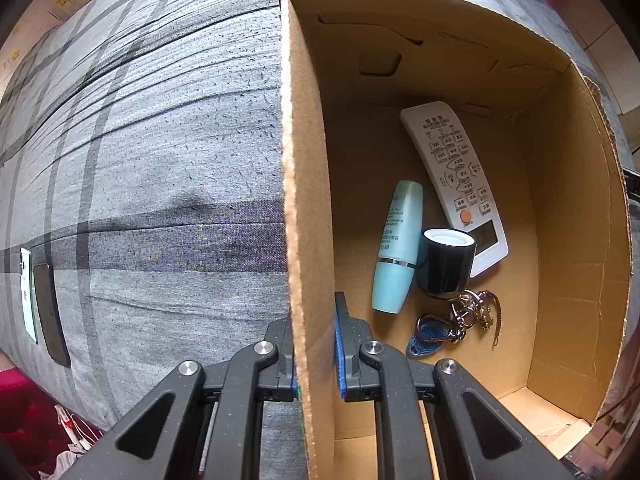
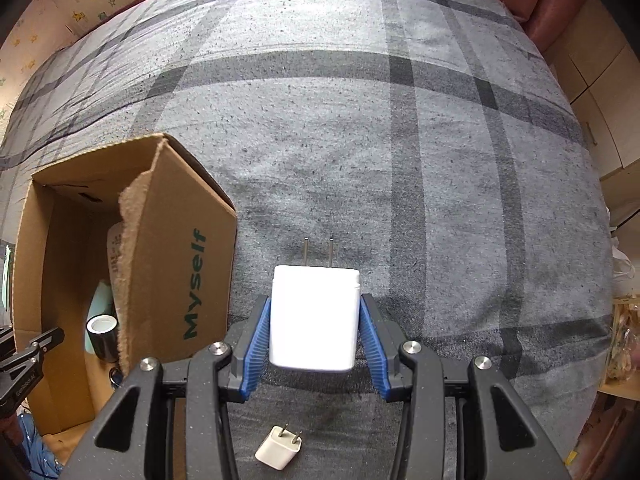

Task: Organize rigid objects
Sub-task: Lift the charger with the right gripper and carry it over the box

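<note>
My left gripper (image 1: 316, 344) is shut on the left wall of an open cardboard box (image 1: 304, 184), one finger outside and one inside. On the box floor lie a white remote control (image 1: 456, 184), a teal bottle (image 1: 398, 248), a black cap with a white inside (image 1: 446, 262) and a bunch of keys with a blue fob (image 1: 452, 326). My right gripper (image 2: 314, 332) is shut on a large white plug charger (image 2: 314, 316), prongs pointing away, held above the grey plaid bedsheet (image 2: 400, 120). The box (image 2: 176, 264) stands to its left.
A small white plug adapter (image 2: 279, 447) lies on the sheet below my right gripper. Two phones (image 1: 44, 300) lie side by side at the far left of the sheet. Red fabric (image 1: 24, 408) shows beyond the near edge of the bed.
</note>
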